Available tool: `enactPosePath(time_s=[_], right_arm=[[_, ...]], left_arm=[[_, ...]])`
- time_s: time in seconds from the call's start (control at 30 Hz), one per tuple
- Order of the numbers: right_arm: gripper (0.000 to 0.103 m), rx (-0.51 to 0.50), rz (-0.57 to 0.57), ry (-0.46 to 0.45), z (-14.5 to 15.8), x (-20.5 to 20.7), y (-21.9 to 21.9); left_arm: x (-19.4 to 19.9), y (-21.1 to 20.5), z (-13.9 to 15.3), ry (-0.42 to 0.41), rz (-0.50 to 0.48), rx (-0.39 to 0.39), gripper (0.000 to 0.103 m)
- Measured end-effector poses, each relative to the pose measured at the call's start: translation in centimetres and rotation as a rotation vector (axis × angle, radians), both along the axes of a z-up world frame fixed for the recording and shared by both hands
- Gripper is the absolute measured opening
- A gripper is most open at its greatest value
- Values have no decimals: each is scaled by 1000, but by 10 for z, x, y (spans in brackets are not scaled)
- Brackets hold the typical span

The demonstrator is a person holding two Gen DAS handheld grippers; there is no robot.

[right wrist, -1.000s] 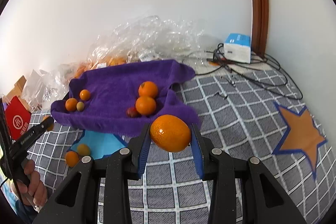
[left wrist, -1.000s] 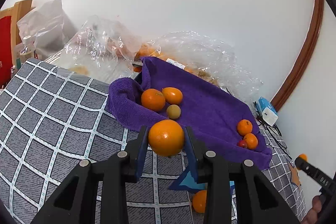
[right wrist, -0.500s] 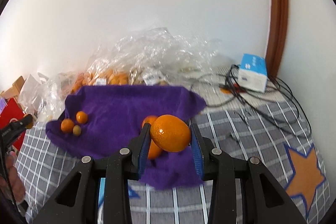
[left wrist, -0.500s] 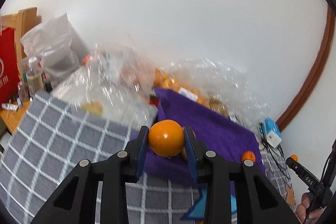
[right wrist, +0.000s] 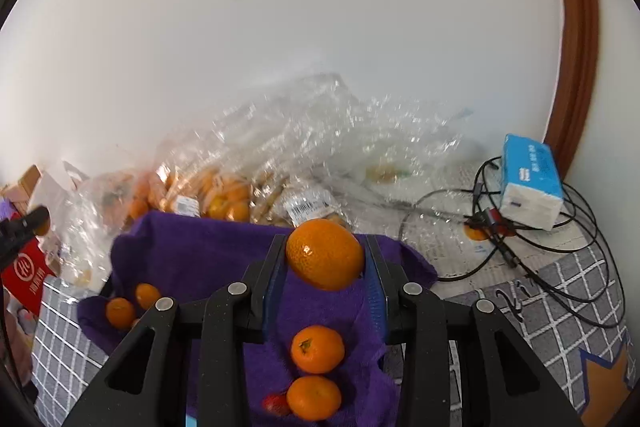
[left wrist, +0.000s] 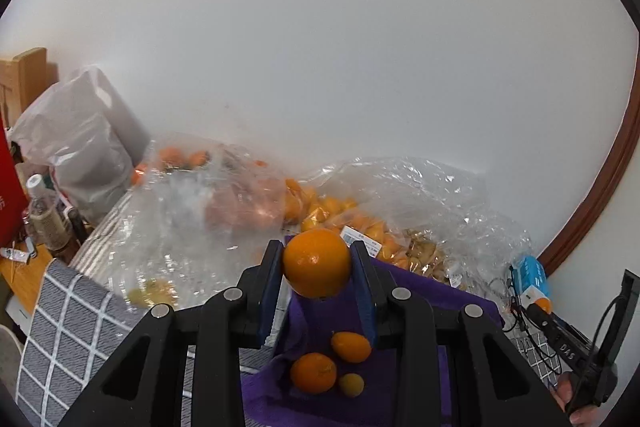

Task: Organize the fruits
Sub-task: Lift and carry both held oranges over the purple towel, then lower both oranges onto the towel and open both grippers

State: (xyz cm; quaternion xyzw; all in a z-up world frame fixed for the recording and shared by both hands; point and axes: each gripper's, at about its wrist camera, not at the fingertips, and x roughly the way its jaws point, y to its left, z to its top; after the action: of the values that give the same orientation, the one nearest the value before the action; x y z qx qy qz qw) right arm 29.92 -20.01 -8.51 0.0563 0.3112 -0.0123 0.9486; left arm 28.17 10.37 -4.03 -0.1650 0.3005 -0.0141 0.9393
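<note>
Orange fruit point(left wrist: 317, 263) clamped in left claw point(left wrist: 317, 269), second orange point(right wrist: 325, 254) clamped in right claw point(right wrist: 326, 263), both above purple towel point(right wrist: 208, 251)

A towel point(right wrist: 208, 251) lay on the checked cloth point(right wrist: 580, 279). Two oranges point(right wrist: 317, 349) and a small fruit point(right wrist: 276, 404) sat together near the towel's right end. Two more oranges point(right wrist: 120, 312) sat at its left end, well apart from them. Plastic bags of fruit point(right wrist: 224, 195) were piled behind the towel, against the wall. A box point(right wrist: 530, 187) and cables point(right wrist: 532, 247) lay to the right.
</note>
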Motion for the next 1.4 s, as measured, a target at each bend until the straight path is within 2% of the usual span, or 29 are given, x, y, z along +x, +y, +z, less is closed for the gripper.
enactPosePath(time_s=[0.3, 0.43, 0.6, 0.67, 0.93, 1.1, 1.3, 1.4], right_arm=[[37, 18, 50, 171, -41, 41, -3], [37, 3, 56, 221, -50, 47, -1], [37, 41, 41, 268, -60, 53, -6], [37, 29, 25, 273, -64, 54, -6], [37, 8, 12, 316, -80, 61, -3], [37, -43, 10, 325, -85, 62, 6], [38, -42, 9, 330, -87, 62, 7], [46, -38, 15, 319, -83, 59, 6]], left_arm=[[53, -54, -42, 170, -101, 91, 32], [74, -72, -66, 267, -144, 96, 32], [74, -76, -85, 287, -162, 78, 32], [79, -75, -94, 321, -162, 57, 32], [81, -73, -101, 354, -164, 41, 32], [83, -71, -107, 373, -150, 62, 32], [84, -81, -108, 369, -154, 103, 32], [84, -83, -108, 374, -163, 107, 36]])
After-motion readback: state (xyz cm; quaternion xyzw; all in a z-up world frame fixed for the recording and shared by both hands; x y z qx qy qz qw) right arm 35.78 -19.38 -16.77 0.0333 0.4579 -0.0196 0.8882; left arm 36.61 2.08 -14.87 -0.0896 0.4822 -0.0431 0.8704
